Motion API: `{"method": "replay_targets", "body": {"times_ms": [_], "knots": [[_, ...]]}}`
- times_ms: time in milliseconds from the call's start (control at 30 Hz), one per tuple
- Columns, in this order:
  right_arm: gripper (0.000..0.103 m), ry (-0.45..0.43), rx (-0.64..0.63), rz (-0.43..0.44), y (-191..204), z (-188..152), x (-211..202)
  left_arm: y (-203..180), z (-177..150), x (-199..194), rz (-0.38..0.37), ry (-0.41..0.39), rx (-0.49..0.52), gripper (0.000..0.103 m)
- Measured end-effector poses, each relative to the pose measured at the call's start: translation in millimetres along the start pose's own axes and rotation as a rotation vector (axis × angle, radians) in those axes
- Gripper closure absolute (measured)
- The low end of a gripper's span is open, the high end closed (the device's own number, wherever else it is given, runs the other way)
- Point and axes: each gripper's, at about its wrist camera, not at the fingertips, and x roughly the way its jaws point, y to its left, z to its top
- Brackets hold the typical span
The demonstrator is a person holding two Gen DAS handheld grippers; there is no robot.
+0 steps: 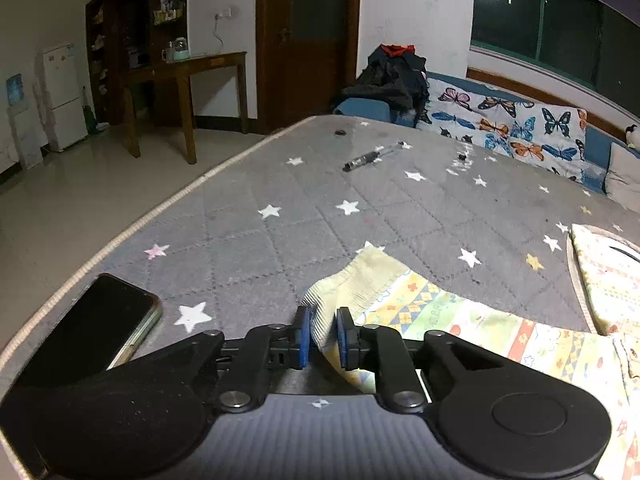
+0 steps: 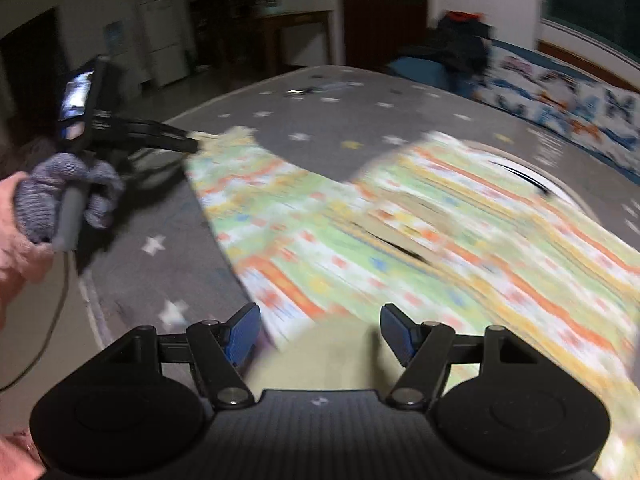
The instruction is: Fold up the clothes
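1. Garment. A small patterned child's top [image 1: 460, 320] lies spread on the grey star-print mattress [image 1: 280, 220]. In the left wrist view it runs from the gripper's tips toward 3 o'clock. In the blurred right wrist view it fills the field from 10 o'clock to 4 o'clock.

2. Handling. The cloth looks thin, light and limp. It should drape and crease freely, and it will not hold a fold line unless laid flat. The ribbed cuff [image 1: 352, 280] of the sleeve is thicker and offers the surest purchase. Hem corners are judged the next best holds.

3. Left gripper [image 1: 322, 338]. Its jaws stand narrowly apart, with the cuff end of the sleeve rising between the blue pads [image 1: 304, 338]. Whether the pads press on the cloth or merely flank it cannot be told. From the right wrist view, the left gripper's fingertips meet the sleeve end at 10 o'clock.

4. Right gripper [image 2: 320, 336]. Its jaws stand wide apart and grip nothing. The garment's near edge lies just ahead of the tips and between their lines, at 12 o'clock. Contact cannot be judged through the blur.

5. Bystanders. A dark phone [image 1: 100, 320] lies on the mattress at 9 o'clock of the left gripper, apart from the cloth. A pen [image 1: 372, 156] lies well beyond at 12 o'clock.
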Motion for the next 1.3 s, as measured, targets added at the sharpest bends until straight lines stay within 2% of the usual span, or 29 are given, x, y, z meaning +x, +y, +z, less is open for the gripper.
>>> {"method": "replay_targets", "body": {"times_ms": [100, 200, 367, 533, 700, 833, 967, 1200, 1300], "knots": [[0.037, 0.007, 0.025, -0.067, -14.2, -18.8, -17.9, -4.7, 2.6, -13.4, 0.000, -0.022, 0.015, 0.084], [0.039, 0.019, 0.060, -0.089, -24.3, -35.0, -27.9, -17.1, 5.3, -32.1, -0.061, -0.043, 0.043, 0.084], [0.040, 0.037, 0.100, -0.081, -26.8, -54.1, -24.1, -62.2, -1.6, -62.6, -0.290, -0.028, 0.114, 0.084], [0.041, -0.021, 0.118, -0.097, -28.9, -52.8, -40.5, -117.6, -20.9, -82.8, -0.487, -0.001, 0.237, 0.084], [0.045, -0.060, 0.176, -0.158, -44.7, -57.7, -52.5, -162.4, -47.6, -89.2, -0.596, 0.037, 0.330, 0.085], [0.047, -0.067, 0.222, -0.195, -55.8, -68.2, -55.9, -181.7, -70.4, -91.7, -0.624, 0.050, 0.414, 0.086], [0.048, -0.046, 0.255, -0.190, -63.4, -79.6, -53.9, -191.5, -89.0, -93.3, -0.612, 0.050, 0.500, 0.087], [0.048, -0.087, 0.280, -0.209, -67.7, -85.1, -68.0, -192.9, -80.8, -98.0, -0.617, 0.044, 0.530, 0.086], [0.048, -0.061, 0.304, -0.205, -70.0, -94.9, -65.2, -196.8, -74.6, -103.7, -0.625, 0.027, 0.537, 0.086]]}}
